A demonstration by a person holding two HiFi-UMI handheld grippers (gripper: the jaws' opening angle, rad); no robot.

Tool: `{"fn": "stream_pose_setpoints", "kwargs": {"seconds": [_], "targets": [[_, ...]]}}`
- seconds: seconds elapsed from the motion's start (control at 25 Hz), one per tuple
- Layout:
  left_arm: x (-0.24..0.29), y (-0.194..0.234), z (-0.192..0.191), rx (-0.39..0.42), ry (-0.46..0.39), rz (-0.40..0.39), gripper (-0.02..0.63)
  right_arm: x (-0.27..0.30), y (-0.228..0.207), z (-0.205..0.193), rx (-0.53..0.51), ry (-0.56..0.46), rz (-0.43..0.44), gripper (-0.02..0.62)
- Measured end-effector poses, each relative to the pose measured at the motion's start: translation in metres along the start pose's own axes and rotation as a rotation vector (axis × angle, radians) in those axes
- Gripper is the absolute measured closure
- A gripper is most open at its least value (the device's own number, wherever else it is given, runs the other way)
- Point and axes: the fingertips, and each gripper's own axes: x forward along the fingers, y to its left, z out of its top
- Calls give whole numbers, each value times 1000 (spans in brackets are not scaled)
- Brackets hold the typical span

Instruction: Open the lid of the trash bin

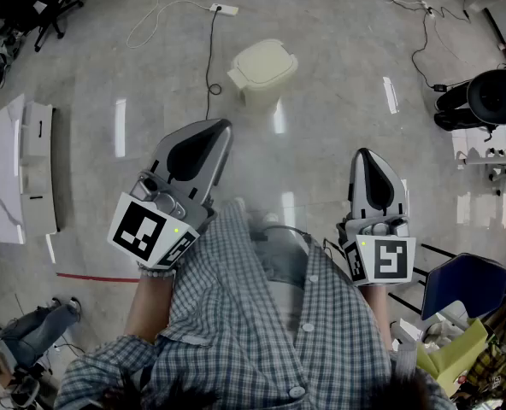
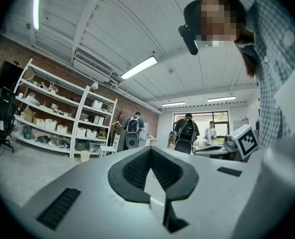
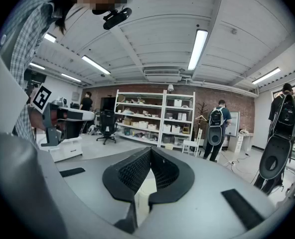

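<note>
Cream trash bin point(image 1: 255, 82), lid point(image 1: 264, 61) down, stands on the floor point(image 1: 347, 67) at the far side, well apart from both grippers. Left gripper point(image 1: 222, 127) and right gripper point(image 1: 362, 154) hover near the body, tips pinched together, nothing in either. Best approach, imo: reach fwd w/ one gripper, part the jaws first, catch the lid's free edge and lift gently w/o tipping the bin.

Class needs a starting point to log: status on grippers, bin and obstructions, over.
Left gripper and right gripper shut, empty, short of the bin. Trash bin on floor ahead, lid down. Black cable on floor beside it, not on lid.
</note>
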Motion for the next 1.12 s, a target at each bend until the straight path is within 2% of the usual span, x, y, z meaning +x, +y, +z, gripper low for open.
{"fn": "stream_pose_setpoints", "kwargs": {"seconds": [1.12], "targets": [[0,30,5,-6,-18,-71,606,19,20,9,14,3,-65,577]]}}
